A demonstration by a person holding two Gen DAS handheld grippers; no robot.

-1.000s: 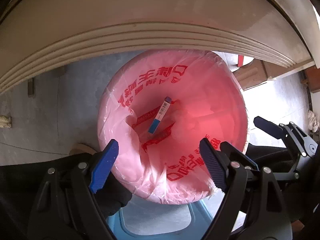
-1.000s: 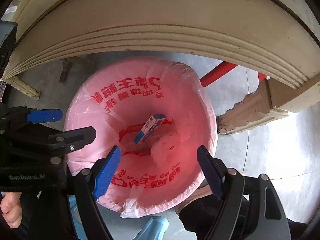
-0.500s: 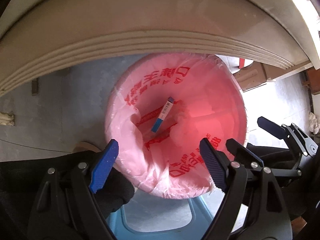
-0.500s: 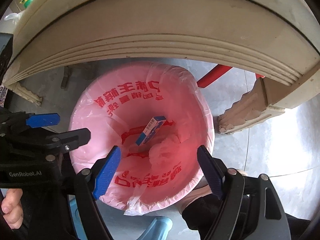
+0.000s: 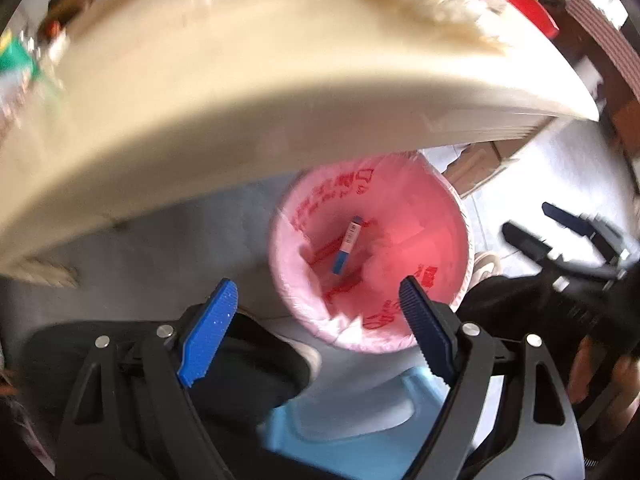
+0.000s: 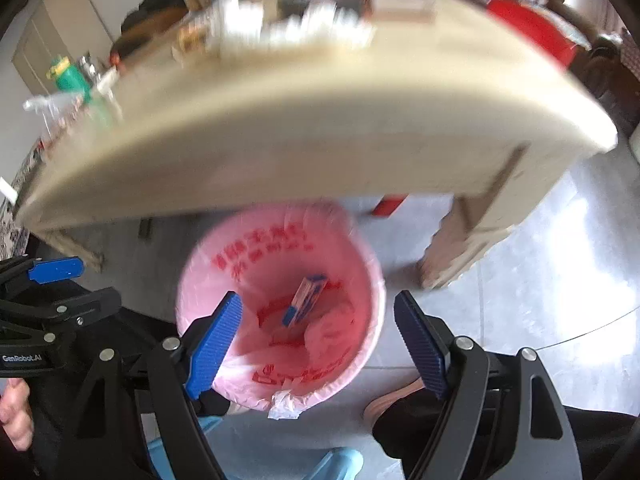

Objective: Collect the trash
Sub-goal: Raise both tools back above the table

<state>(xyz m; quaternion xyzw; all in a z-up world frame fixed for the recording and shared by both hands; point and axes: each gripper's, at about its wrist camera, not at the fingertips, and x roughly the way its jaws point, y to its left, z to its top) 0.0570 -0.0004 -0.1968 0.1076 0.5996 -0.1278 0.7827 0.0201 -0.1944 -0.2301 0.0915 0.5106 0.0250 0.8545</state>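
A bin lined with a pink bag (image 5: 424,216) stands on the floor under the table edge; it also shows in the right wrist view (image 6: 280,252). A small blue and white box (image 5: 347,245) lies inside it, seen too in the right wrist view (image 6: 306,300). My left gripper (image 5: 316,336) is open and empty above the bin's near rim. My right gripper (image 6: 318,344) is open and empty above the bin. The right gripper shows at the right of the left wrist view (image 5: 560,236), and the left gripper shows at the left of the right wrist view (image 6: 56,280).
A cream table (image 5: 240,100) overhangs the bin, with blurred items on top (image 6: 280,16), a green bottle (image 6: 68,76) and a red object (image 6: 532,28). A light blue stool (image 5: 340,432) is below me. A table leg (image 6: 468,248) stands right of the bin.
Both grippers have risen and pulled back fast; the bin looks smaller and the tabletop with its items has come into view. The frames are blurred by motion.
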